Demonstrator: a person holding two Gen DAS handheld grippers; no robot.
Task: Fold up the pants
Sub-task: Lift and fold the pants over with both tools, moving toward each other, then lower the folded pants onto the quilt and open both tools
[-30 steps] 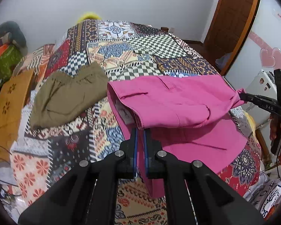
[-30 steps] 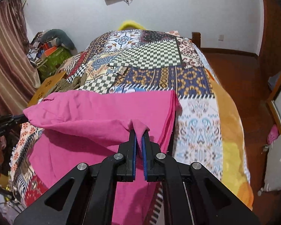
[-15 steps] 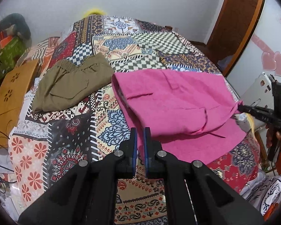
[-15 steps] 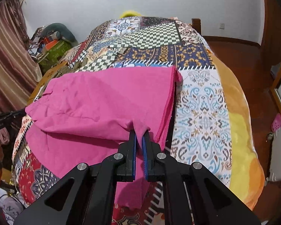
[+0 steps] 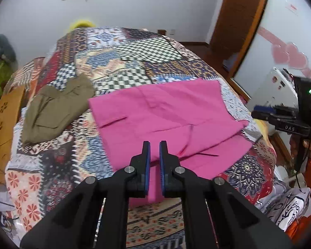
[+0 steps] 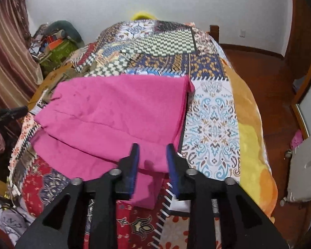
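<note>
Pink pants [image 5: 168,112] lie folded flat on the patchwork bed [image 5: 134,51], the top layer set back a little from the lower one. My left gripper [image 5: 154,145] hovers over their near edge. Its jaws are just opening to a narrow slit, and the cloth lies loose below them. In the right wrist view, my right gripper [image 6: 152,147] is over the near right corner of the pants [image 6: 118,112]. Its jaws are opening wide, and the pink cloth rests untouched beneath the gap. The right gripper [image 5: 257,113] also shows blurred at the bed's right side, held by a hand [image 5: 309,145] in an orange sleeve.
Folded olive pants [image 5: 56,112] lie on the bed left of the pink ones. A wooden board [image 5: 2,124] leans at the left edge. A door [image 5: 238,20] and a white appliance [image 5: 280,87] stand to the right. Past the bed are a wooden floor [image 6: 269,83] and a clutter pile [image 6: 56,45].
The pink top layer, held up between both grippers before, now lies flat on the lower layer. The right jaws have opened and let go. Both grippers have drawn back from the cloth.
</note>
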